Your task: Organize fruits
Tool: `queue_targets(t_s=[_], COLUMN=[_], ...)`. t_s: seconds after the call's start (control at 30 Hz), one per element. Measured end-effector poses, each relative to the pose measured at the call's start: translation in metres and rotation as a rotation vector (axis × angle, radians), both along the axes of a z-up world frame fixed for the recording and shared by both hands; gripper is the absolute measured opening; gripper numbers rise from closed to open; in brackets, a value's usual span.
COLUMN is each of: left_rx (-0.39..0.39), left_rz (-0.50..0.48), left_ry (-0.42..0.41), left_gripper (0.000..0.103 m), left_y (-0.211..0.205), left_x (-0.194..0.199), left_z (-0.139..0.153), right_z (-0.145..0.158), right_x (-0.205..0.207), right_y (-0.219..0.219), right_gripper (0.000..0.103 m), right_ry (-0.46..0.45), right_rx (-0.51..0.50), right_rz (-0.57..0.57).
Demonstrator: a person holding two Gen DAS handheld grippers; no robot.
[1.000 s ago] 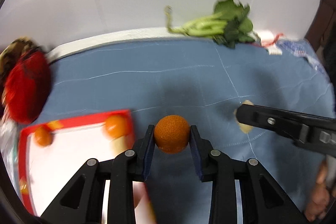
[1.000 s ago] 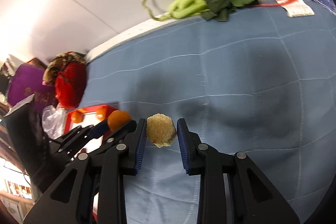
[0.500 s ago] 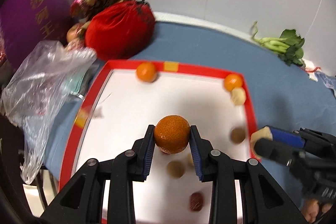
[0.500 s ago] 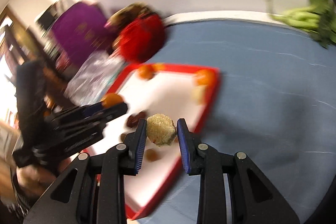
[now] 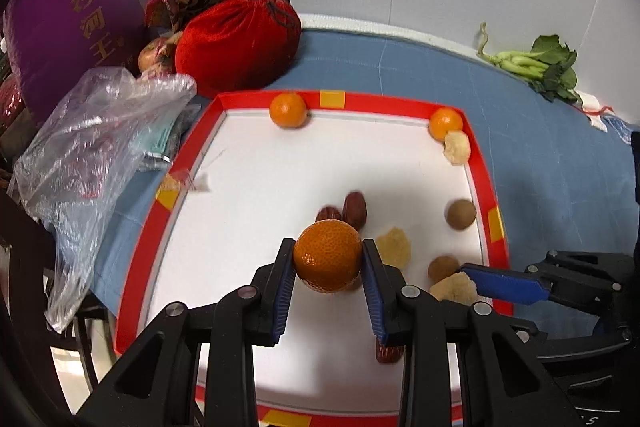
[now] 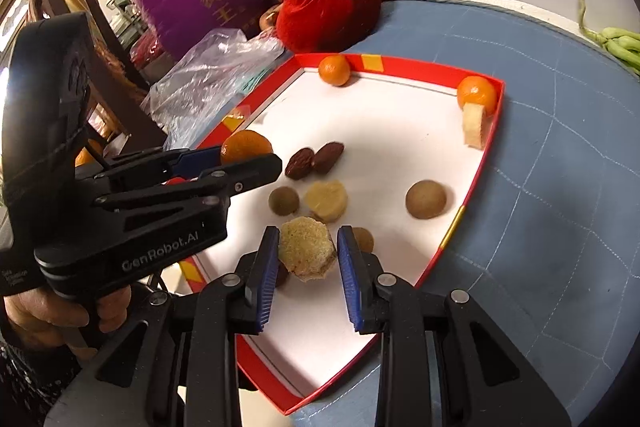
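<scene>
My left gripper (image 5: 327,263) is shut on an orange mandarin (image 5: 327,255) and holds it above the red-rimmed white tray (image 5: 256,99); it also shows in the right wrist view (image 6: 244,157). My right gripper (image 6: 307,257) is shut on a tan porous chunk (image 6: 307,253) over the tray's (image 6: 440,73) near right part. In the tray lie two mandarins (image 5: 288,109) (image 5: 445,123), two red dates (image 6: 316,159), brown round fruits (image 6: 426,199) and pale chunks (image 6: 326,201).
A red drawstring bag (image 5: 238,45), a purple box (image 5: 76,23) and a clear plastic bag (image 5: 96,131) crowd the tray's left side. Leafy greens (image 5: 536,65) lie at the far right on the blue cloth (image 5: 552,167).
Both grippers have swung left from the bare blue cloth to above the tray, each still holding its item. They have since moved lower and nearer over the tray.
</scene>
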State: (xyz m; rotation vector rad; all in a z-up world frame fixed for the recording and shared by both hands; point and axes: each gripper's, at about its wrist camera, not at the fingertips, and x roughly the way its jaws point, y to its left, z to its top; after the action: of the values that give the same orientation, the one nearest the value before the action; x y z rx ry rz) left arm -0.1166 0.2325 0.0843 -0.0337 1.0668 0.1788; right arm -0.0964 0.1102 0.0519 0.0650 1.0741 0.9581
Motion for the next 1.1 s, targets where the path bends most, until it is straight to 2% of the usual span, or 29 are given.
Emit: queue_targets(t_s=[0.23,0.4,0.47,0.5,0.6,0.67,0.87,1.03,1.1], left_rx=[0.019,0.063,0.086,0.093,0.114,0.152,0.264,0.174,0.185], left_rz=[0.023,0.064,0.073,0.079,0.062,0.054,0.015,0.028,0.055], left_ry=[0.028,0.033,0.035,0.029,-0.028,-0.083,-0.225,-0.290,-0.301], left_gripper=[0.033,0.040,0.054,0.058,0.067,0.078,0.088,0.091,0.091], left_y=[-0.001,0.002,0.002,0.001,-0.007,-0.017,-0.056,-0.073,-0.078], left_x=[-0.006,-0.013,-0.015,-0.017,-0.020,-0.021,-0.029,-0.049,-0.060], left_z=[-0.008,-0.009,-0.010,-0.009,0.001,0.012,0.045,0.068,0.075], right_z=[-0.005,-0.002,0.002,0.004,0.015,0.023,0.050,0.069,0.077], right_x=[-0.007,-0.007,-0.006,-0.005,-0.002,0.000,-0.011,-0.037,-0.050], right_y=[0.006,0.003,0.000,-0.002,-0.013,-0.021,-0.051,-0.091,-0.106], right_gripper=[0.028,0.030,0.032,0.035,0.035,0.035,0.041,0.042,0.042], right_ry=[0.007,0.022,0.015,0.012,-0.001,-0.018,-0.154,-0.281,-0.326], right_rx=[-0.028,-0.040,-0.034,-0.028,0.000,0.012,-0.017,-0.043,-0.039], right_rz=[0.016,0.014,0.004,-0.002,-0.030,-0.057,-0.164,-0.285,-0.337])
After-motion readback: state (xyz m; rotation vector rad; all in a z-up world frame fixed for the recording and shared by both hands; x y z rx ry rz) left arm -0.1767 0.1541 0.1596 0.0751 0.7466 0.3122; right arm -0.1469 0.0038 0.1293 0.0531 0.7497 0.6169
